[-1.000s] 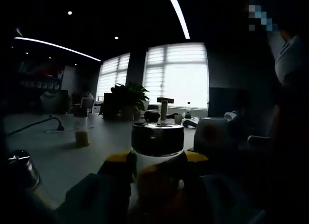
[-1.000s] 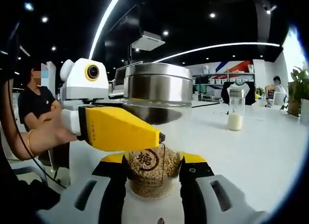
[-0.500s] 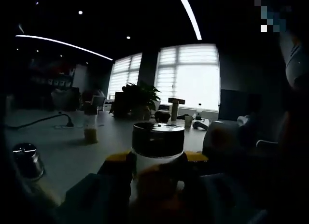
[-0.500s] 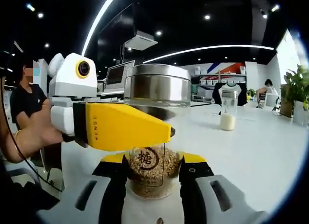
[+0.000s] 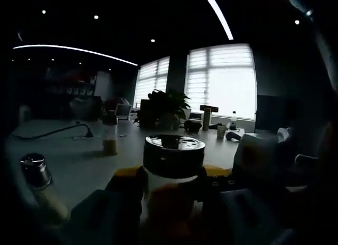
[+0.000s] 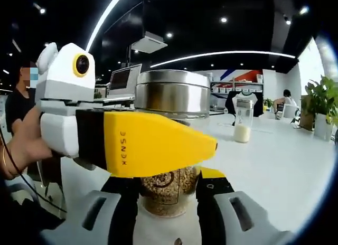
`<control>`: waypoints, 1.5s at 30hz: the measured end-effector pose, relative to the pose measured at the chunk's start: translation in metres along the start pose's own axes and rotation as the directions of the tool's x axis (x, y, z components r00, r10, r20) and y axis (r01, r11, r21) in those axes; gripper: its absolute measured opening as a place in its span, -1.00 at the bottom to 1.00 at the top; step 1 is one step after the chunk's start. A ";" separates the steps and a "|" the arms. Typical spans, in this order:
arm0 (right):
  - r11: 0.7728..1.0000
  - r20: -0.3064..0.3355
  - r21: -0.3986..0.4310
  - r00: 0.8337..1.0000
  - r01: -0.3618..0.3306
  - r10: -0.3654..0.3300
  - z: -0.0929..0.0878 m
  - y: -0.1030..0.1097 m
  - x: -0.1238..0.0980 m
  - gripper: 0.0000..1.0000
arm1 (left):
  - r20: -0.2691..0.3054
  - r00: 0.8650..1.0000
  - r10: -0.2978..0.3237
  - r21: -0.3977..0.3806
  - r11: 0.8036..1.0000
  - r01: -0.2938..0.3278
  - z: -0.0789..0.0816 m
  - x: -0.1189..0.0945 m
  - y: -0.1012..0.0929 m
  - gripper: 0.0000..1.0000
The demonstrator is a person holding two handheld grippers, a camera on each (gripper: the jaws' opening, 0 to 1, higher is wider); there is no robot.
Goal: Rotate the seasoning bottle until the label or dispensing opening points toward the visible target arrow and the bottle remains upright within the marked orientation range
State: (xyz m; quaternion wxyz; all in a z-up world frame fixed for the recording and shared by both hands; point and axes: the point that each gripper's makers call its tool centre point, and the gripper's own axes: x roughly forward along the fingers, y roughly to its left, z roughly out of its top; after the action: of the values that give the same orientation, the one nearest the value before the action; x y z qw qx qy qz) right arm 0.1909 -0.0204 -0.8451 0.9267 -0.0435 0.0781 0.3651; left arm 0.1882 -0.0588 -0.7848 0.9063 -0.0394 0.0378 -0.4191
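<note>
Between the right tongs' (image 6: pixel 169 189) black-and-yellow jaws stands the clear glass seasoning bottle (image 6: pixel 168 195) with its wide brushed-metal lid, upright on the white table (image 6: pixel 285 166). Both jaws press its glass sides, so the right tongs hold the bottle. Brown granules fill its lower half, and a dark round label with a character faces the camera, partly covered. Across the front of the bottle, just under the lid, lies the yellow wedge-shaped jaw of the left tongs (image 6: pixel 158 147), coming in from the left, a person's hand (image 6: pixel 21 147) gripping the white body behind it.

Over to the dim left gripper view: the same bottle (image 5: pixel 173 160) sits right between the left tongs' (image 5: pixel 171 189) jaws, lid dark against the bright windows, and the jaws close in against its sides, holding it too. Left of those jaws and lower in the picture leans a small metal-capped shaker (image 5: pixel 39 184). Further ahead on the table stands a slim capped bottle of pale liquid (image 5: pixel 109 139), well apart. In the right gripper view it shows again, ahead and to the right of the jaws. Beyond it, a leafy potted plant (image 5: pixel 166 107) stands before the windows.
</note>
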 end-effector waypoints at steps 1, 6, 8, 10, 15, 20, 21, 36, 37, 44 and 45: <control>1.000 0.009 0.013 1.000 0.000 0.000 0.001 0.000 0.000 -0.19 | 0.004 1.000 0.004 0.000 1.000 -0.004 0.001 0.000 0.000 -0.10; 1.000 0.009 0.003 1.000 0.022 -0.022 0.004 -0.004 0.000 -0.19 | 0.056 0.997 0.045 -0.066 0.997 -0.041 0.007 0.002 0.003 -0.06; 1.000 0.010 0.007 1.000 0.023 -0.023 0.004 -0.004 0.001 -0.19 | 0.052 0.997 0.056 -0.067 0.996 -0.052 0.007 0.003 0.004 -0.06; 0.999 0.006 0.017 1.000 0.028 -0.029 0.003 -0.004 0.001 -0.19 | 0.046 0.996 0.073 -0.055 0.996 -0.070 0.008 0.003 0.005 -0.06; 0.998 0.000 0.044 0.999 0.038 -0.038 0.004 -0.002 0.004 -0.19 | 0.072 0.990 0.123 -0.063 0.991 -0.118 0.009 0.004 0.004 0.11; 0.998 -0.002 0.045 0.999 0.040 -0.040 0.004 -0.001 0.005 -0.19 | 0.055 0.987 0.154 -0.052 0.987 -0.151 0.008 0.003 0.007 0.11; 0.998 0.001 0.052 0.999 0.038 -0.038 0.005 0.000 0.005 -0.19 | 0.054 0.985 0.162 -0.051 0.986 -0.159 0.008 0.003 0.008 0.09; 0.998 -0.014 -0.001 0.998 0.068 -0.068 0.003 -0.002 0.007 -0.19 | 0.034 0.958 0.285 -0.058 0.957 -0.283 0.002 0.006 0.017 0.06; 0.998 -0.015 -0.002 0.998 0.067 -0.067 0.003 -0.001 0.007 -0.19 | 0.031 0.957 0.289 -0.059 0.956 -0.287 0.001 0.005 0.018 0.08; 0.997 -0.014 -0.008 0.997 0.071 -0.071 0.002 -0.001 0.005 -0.19 | 0.032 0.949 0.314 -0.076 0.947 -0.311 0.000 0.003 0.023 -0.04; 0.997 -0.014 -0.009 0.997 0.070 -0.070 0.002 -0.001 0.005 -0.19 | 0.031 0.949 0.315 -0.077 0.947 -0.312 0.000 0.003 0.024 -0.05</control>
State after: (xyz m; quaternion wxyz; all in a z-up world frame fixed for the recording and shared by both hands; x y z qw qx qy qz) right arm 0.1954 -0.0175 -0.8437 0.9381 -0.0529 0.0818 0.3323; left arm 0.2080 -0.0457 -0.7876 0.9600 -0.0738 0.0391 -0.2673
